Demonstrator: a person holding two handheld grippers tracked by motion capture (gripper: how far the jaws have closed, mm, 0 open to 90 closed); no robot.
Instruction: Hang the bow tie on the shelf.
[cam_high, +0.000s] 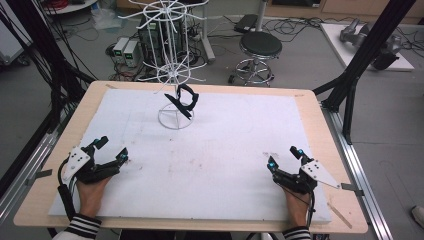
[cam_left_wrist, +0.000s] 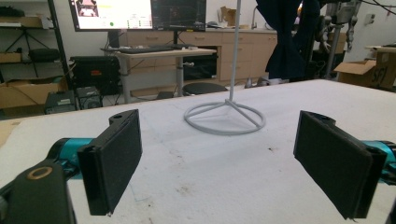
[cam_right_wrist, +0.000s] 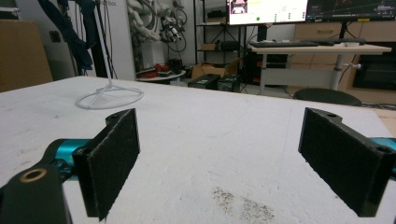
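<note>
Both grippers rest on the white board (cam_high: 225, 165) at its near edge, the left gripper (cam_high: 111, 150) at the near left corner and the right gripper (cam_high: 283, 156) at the near right. The 2 are well apart, each with its jaws spread wide and nothing between them. This reads as a ready pose, with both tongs aimed inward toward the far middle of the board.

There stands the white wire rack (cam_high: 172, 60), its ring base (cam_high: 176, 119) flat on the board. A dark garment (cam_high: 184, 101) hangs from 1 of the low prongs, down to just above the base. It looks like the thing to be handled, well apart from either gripper.

The high view gives the whole rack, the prongs and how the garment hangs. The left gripper view shows the ring base (cam_left_wrist: 225, 119) and the pole close up, with dark cloth (cam_left_wrist: 285, 37) at the top of the picture. The right gripper view catches the base (cam_right_wrist: 110, 99) at far left and gritty marks on the board (cam_right_wrist: 243, 203) near the jaws.
</note>
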